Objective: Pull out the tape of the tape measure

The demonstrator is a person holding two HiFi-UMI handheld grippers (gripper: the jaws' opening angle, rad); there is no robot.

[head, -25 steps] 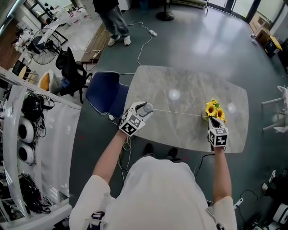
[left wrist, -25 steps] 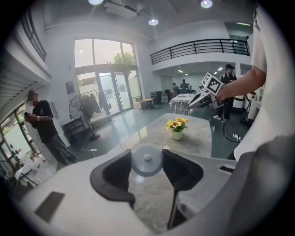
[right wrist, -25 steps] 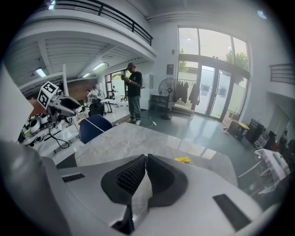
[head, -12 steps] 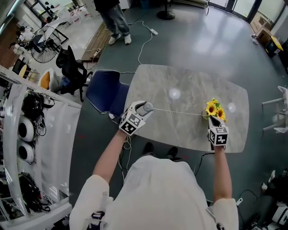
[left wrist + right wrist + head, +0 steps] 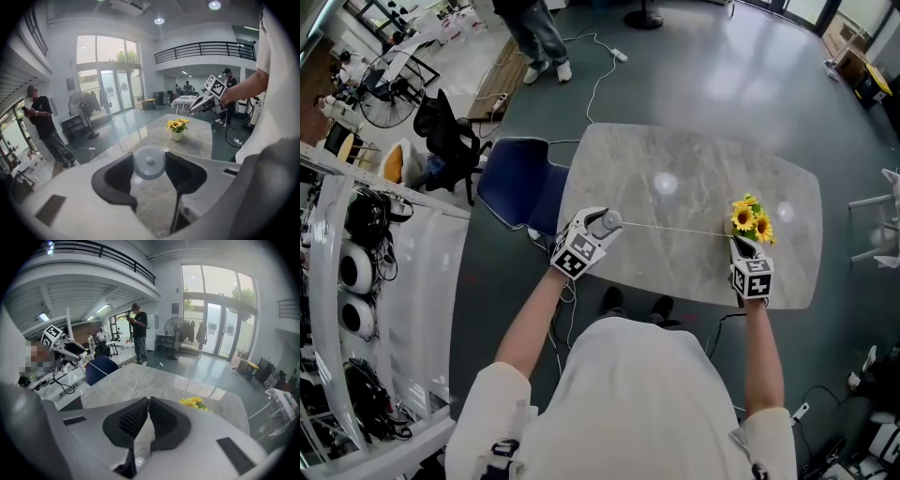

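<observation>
A round grey tape measure case (image 5: 608,222) sits between the pads of my left gripper (image 5: 598,231), over the marble table's (image 5: 675,159) near left corner. In the left gripper view the case (image 5: 149,162) fills the gap between the jaws of the left gripper (image 5: 150,165). A thin tape (image 5: 675,229) stretches straight from the case across the table to my right gripper (image 5: 738,244). That right gripper (image 5: 147,404) is shut, with the tape's end pinched at its tips. From it, the far left gripper (image 5: 63,348) shows with the tape (image 5: 93,367) leading off it.
A small pot of sunflowers (image 5: 750,218) stands on the table just beyond the right gripper. A blue chair (image 5: 520,187) is at the table's left edge. A person (image 5: 530,28) stands on the floor beyond, near a cable (image 5: 600,84). White shelving (image 5: 394,281) runs along the left.
</observation>
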